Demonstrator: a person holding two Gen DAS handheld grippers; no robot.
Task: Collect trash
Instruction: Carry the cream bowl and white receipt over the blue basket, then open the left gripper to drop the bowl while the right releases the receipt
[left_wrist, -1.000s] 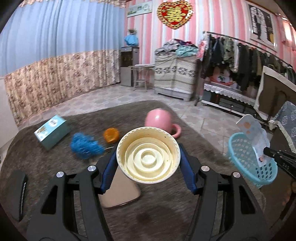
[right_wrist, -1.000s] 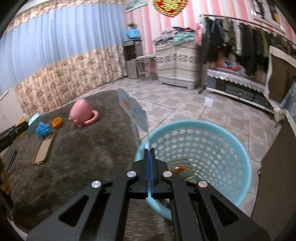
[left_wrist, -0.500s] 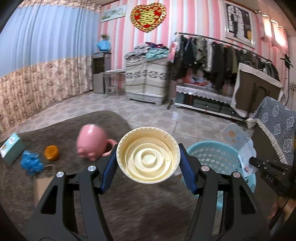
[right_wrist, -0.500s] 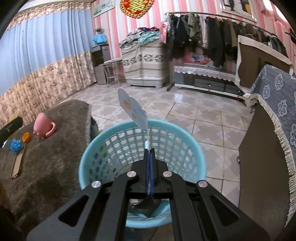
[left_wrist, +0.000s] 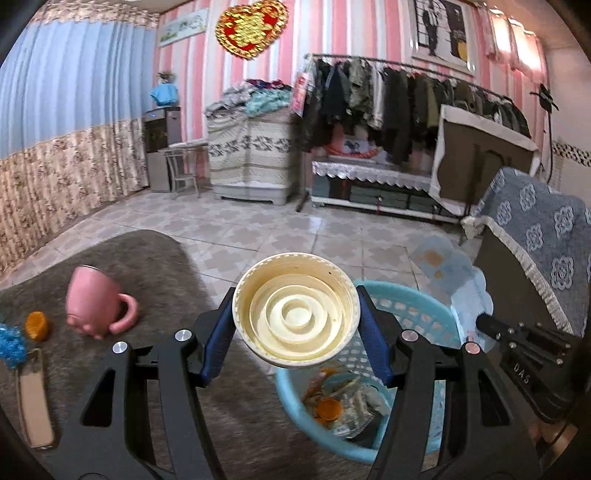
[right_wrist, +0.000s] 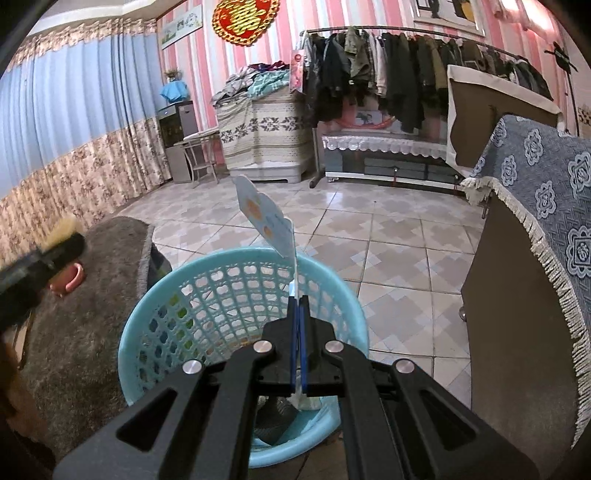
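My left gripper (left_wrist: 295, 314) is shut on a cream round plastic lid (left_wrist: 295, 309) and holds it above the near rim of the light blue basket (left_wrist: 417, 306), which has wrappers and an orange cap inside. My right gripper (right_wrist: 298, 306) is shut on a thin pale blue wrapper card (right_wrist: 266, 218) that stands upright over the basket (right_wrist: 155, 317). The right gripper and its card (left_wrist: 454, 280) also show at the right of the left wrist view.
A grey rug (left_wrist: 155, 266) carries a pink mug (left_wrist: 96, 299) on its side, an orange cap (left_wrist: 37, 325), a blue scrubber (left_wrist: 11, 345) and a tan flat box (left_wrist: 33, 398). A cloth-covered cabinet (right_wrist: 532, 229) stands right of the basket. Tiled floor lies beyond.
Both grippers have swung right from the rug to the basket. The lid is now over the basket's edge and the card is held over its opening.
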